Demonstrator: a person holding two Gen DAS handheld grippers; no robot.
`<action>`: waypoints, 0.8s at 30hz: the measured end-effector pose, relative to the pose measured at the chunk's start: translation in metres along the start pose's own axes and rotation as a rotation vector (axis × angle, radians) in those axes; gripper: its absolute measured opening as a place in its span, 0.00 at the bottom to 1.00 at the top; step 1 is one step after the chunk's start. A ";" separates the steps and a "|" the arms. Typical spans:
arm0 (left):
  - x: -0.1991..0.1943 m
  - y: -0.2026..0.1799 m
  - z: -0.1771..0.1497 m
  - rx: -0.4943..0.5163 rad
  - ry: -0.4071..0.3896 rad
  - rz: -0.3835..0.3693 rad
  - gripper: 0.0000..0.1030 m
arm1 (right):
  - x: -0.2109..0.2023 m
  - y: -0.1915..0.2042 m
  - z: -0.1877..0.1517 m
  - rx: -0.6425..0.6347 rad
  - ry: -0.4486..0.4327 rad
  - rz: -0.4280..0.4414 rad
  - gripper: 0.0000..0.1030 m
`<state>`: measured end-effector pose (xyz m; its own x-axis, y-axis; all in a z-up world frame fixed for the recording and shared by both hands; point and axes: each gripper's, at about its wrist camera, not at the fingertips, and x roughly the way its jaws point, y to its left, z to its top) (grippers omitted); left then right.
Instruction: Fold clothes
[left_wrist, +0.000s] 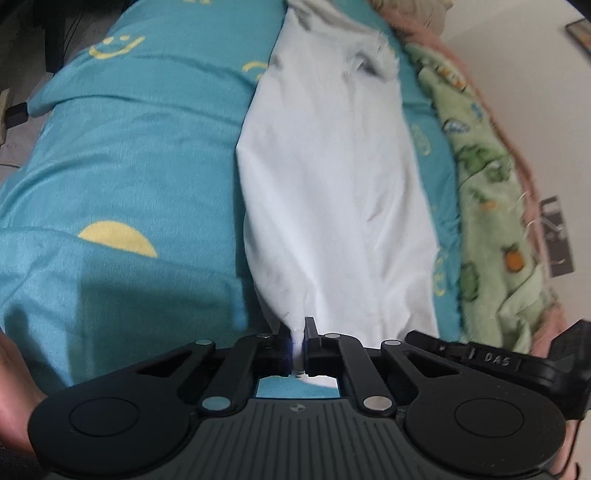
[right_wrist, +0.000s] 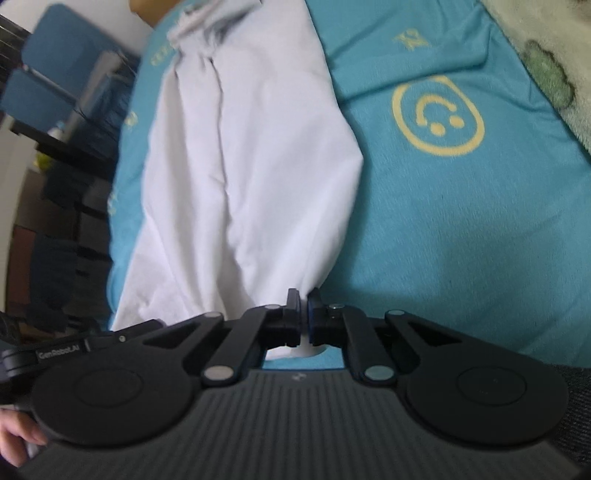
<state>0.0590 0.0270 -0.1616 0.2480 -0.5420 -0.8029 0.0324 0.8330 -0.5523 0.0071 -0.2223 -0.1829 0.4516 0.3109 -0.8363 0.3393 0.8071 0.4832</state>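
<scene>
two grippers, left gripper (left_wrist: 298, 338) by a "das" label (left_wrist: 496, 359), right gripper (right_wrist: 303, 317) by "genrobot.ai" (right_wrist: 60, 354), each pinch the white garment (left_wrist: 332, 184) closed; teal bedspread (left_wrist: 129, 166) beneath.

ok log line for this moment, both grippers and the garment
left gripper: shut on white garment near corner | right gripper: shut on white garment other near corner | garment: lengthwise on teal smiley bedcover

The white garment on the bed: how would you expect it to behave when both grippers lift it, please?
Likely floppy: the white garment already creases and bunches where the left gripper and right gripper pinch it. Probably light, since thin pinches hold it. It should sag between them.
</scene>
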 end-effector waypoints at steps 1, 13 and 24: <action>-0.001 -0.005 -0.001 -0.014 -0.018 -0.024 0.05 | -0.004 -0.001 0.001 0.002 -0.017 0.017 0.07; -0.118 0.008 -0.009 -0.120 -0.220 -0.250 0.04 | -0.075 -0.007 0.021 0.097 -0.197 0.280 0.06; -0.173 -0.012 -0.056 -0.162 -0.292 -0.344 0.03 | -0.141 -0.001 -0.003 -0.023 -0.269 0.359 0.06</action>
<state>-0.0389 0.1044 -0.0289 0.5120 -0.7100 -0.4835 0.0147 0.5701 -0.8214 -0.0591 -0.2653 -0.0657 0.7368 0.4344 -0.5180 0.1050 0.6834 0.7225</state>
